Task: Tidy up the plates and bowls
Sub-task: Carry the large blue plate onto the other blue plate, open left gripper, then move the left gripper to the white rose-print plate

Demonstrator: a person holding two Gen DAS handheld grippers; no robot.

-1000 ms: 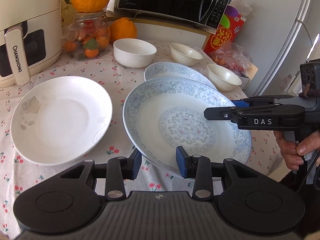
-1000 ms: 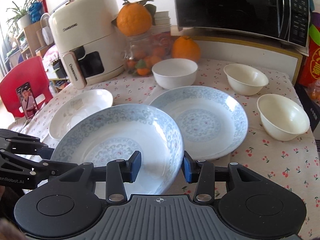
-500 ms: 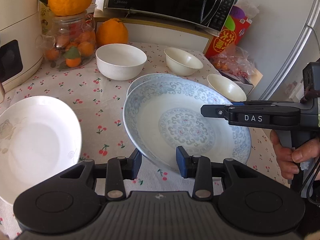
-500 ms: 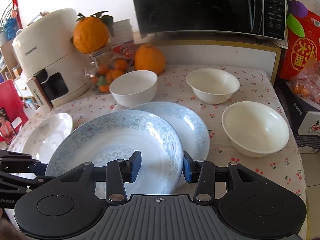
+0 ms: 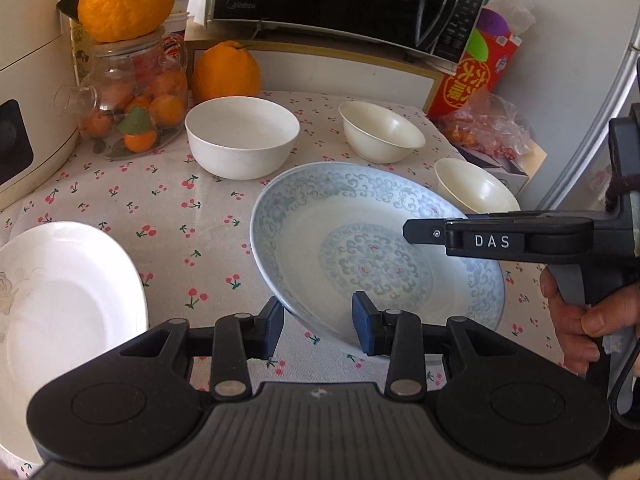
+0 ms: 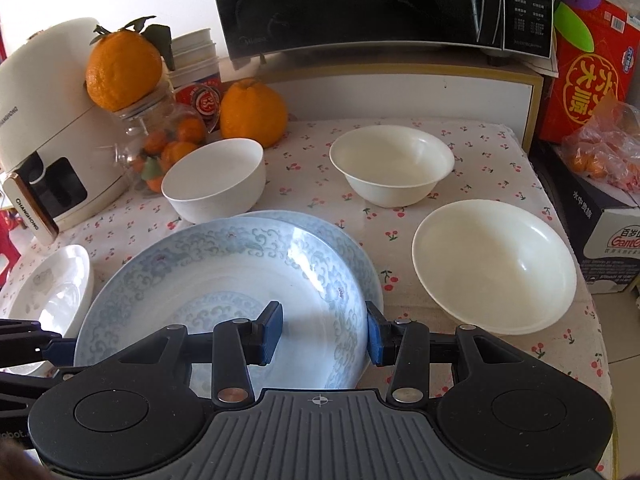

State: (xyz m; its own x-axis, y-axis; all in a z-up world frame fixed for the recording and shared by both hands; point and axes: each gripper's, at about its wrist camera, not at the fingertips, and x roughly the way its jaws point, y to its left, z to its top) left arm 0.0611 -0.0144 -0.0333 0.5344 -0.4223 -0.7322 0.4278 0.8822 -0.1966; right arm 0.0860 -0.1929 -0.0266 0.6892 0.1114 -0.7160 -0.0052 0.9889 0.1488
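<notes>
**Blue plate gripped on two sides above its twin**

The left gripper [image 5: 318,330] stands at the near left edge of the blue-patterned plate [image 5: 360,240], one blue pad under the rim and the other inside the dish, so the fingers are closed on the rim. The right gripper [image 6: 325,334] clamps the opposite edge the same way: its left pad lies inside the plate and its right pad [image 6: 376,340] sits against the outside of the rim. In the left view that gripper reaches in from the right, with a hand [image 5: 588,328] around its handle.

The plate is tilted, raised above the cherry-print tablecloth [image 5: 168,200]. Straight beyond the right fingers, a second blue plate [image 6: 344,240] lies on the cloth, its far and right edges showing past the held one.

To the left of the left fingers lies a white plate [image 5: 68,300], flat on the cloth. Ahead of the fingers stands a white bowl [image 5: 242,142]; two cream bowls stand to the right, one farther back [image 6: 392,168] and one nearer [image 6: 494,266], each apart from the plates.
</notes>
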